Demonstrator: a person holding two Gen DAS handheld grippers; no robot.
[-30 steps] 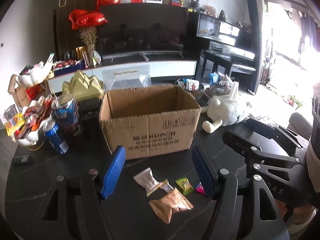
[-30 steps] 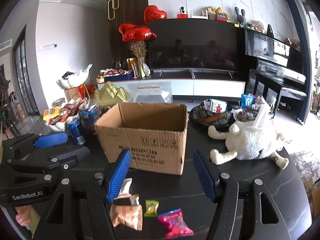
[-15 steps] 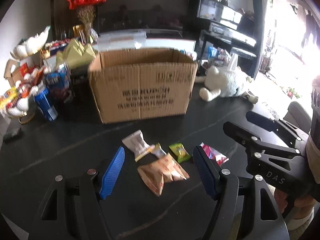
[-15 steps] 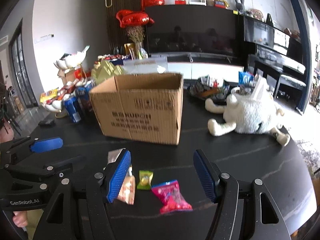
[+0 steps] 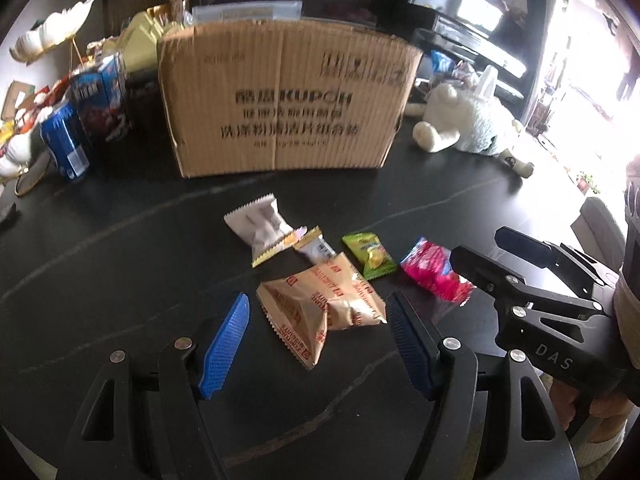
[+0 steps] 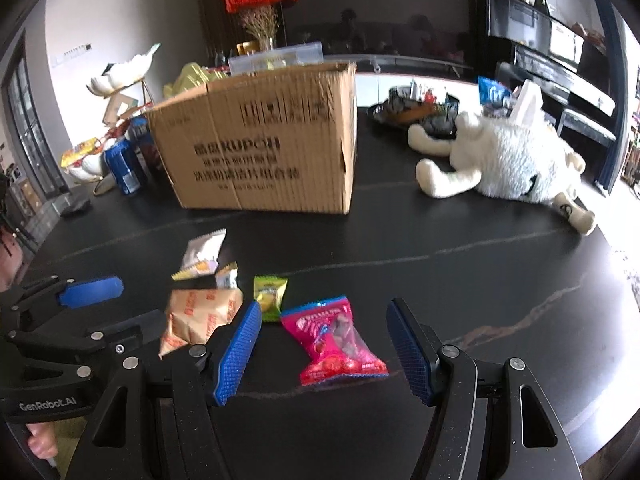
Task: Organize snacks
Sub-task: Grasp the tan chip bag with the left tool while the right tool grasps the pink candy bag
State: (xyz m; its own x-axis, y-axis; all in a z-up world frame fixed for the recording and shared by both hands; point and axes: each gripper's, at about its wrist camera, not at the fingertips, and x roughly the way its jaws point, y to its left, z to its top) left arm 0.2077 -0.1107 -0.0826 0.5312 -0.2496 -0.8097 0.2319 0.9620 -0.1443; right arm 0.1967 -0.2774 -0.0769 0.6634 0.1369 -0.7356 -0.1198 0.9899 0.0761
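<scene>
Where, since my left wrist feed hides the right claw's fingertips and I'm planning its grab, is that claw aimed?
Observer: The right claw is open, and the pink snack packet lies flat on the table between its fingers.
Operator: Anything crowding that packet?
Observer: The small green packet sits just beyond the claw's left fingertip, near the pink packet's far corner. I cannot tell if they touch.

Low wrist views — shared snacks (image 5: 326,304)

Black marble table (image 6: 460,280), dark piano (image 6: 560,52), white wall (image 6: 100,20)
</scene>
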